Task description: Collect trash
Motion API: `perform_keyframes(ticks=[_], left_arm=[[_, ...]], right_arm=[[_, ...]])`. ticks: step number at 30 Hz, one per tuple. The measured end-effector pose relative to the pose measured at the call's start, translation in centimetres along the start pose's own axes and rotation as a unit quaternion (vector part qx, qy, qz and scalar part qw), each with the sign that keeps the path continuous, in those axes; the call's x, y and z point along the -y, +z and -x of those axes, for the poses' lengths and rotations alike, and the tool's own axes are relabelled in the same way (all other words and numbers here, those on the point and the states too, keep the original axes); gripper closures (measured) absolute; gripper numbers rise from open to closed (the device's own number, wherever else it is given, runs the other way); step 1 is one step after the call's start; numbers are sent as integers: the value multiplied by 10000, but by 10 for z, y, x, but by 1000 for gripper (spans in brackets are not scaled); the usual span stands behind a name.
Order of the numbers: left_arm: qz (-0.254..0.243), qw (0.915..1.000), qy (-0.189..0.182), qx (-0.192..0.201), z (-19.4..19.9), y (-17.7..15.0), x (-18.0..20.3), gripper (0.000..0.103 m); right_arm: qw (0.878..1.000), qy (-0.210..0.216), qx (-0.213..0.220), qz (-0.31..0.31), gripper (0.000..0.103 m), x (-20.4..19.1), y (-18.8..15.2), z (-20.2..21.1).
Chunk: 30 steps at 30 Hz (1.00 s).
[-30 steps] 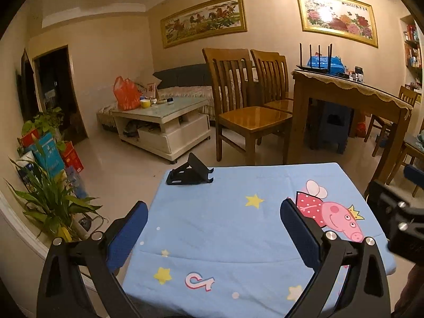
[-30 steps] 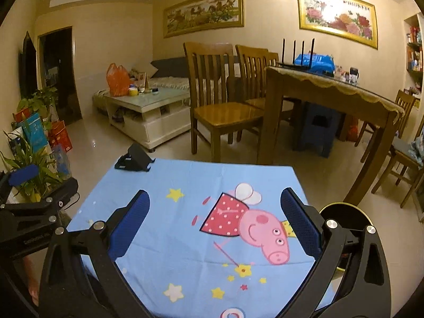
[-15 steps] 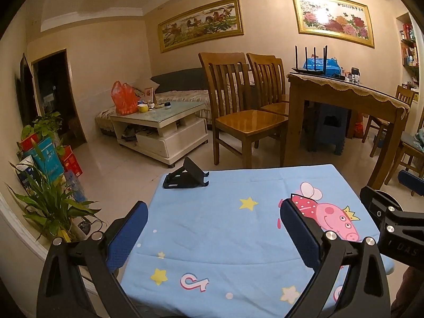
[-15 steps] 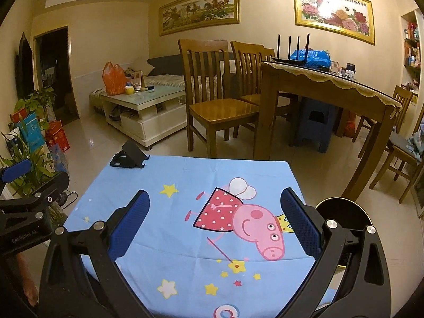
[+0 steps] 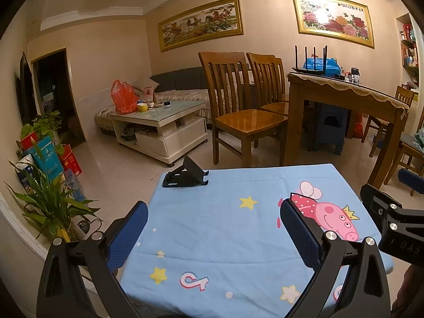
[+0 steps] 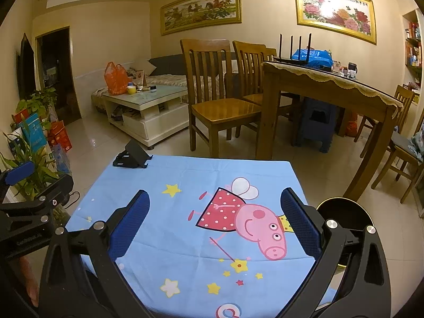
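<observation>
A low table under a blue cartoon-pig cloth [image 5: 212,228] [image 6: 185,238] fills the foreground of both views. No loose trash shows on it. My left gripper [image 5: 213,228] hovers open over the cloth's near left part with nothing between its blue pads. My right gripper [image 6: 214,212] is open over the pig print, also holding nothing. A round black bin with a gold rim [image 6: 341,206] stands on the floor at the table's right edge, partly behind my right finger. Each gripper shows at the edge of the other's view: the right gripper [image 5: 397,212], the left gripper [image 6: 29,201].
A black phone stand [image 5: 185,176] [image 6: 132,156] sits at the table's far left corner. Beyond are wooden chairs [image 5: 238,111], a dining table [image 5: 344,92], a white coffee table [image 5: 159,122] with an orange bag [image 5: 123,96], and potted plants [image 5: 47,206] at left.
Both views drift only slightly over the table. Both grippers stay open and nothing on the cloth has moved.
</observation>
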<state>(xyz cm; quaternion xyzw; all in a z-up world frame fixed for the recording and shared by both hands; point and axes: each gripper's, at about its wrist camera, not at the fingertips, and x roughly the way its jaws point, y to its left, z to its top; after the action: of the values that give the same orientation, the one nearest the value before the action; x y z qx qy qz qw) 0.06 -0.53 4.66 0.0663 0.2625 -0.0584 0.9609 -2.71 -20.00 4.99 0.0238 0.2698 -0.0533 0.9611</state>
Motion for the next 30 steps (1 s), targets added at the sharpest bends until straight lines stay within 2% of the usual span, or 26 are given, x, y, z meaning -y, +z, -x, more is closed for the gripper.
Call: perform_keyframes(ticks=[12,30], left_arm=[[69,9999,-149,-25,3,-4,0,7],[91,9998,-153,-14,5,-6,0,7]], right_arm=[[10000,32,11,26,5,-6,-1,3],[10000,51,-9,4,5,-8,-2,3]])
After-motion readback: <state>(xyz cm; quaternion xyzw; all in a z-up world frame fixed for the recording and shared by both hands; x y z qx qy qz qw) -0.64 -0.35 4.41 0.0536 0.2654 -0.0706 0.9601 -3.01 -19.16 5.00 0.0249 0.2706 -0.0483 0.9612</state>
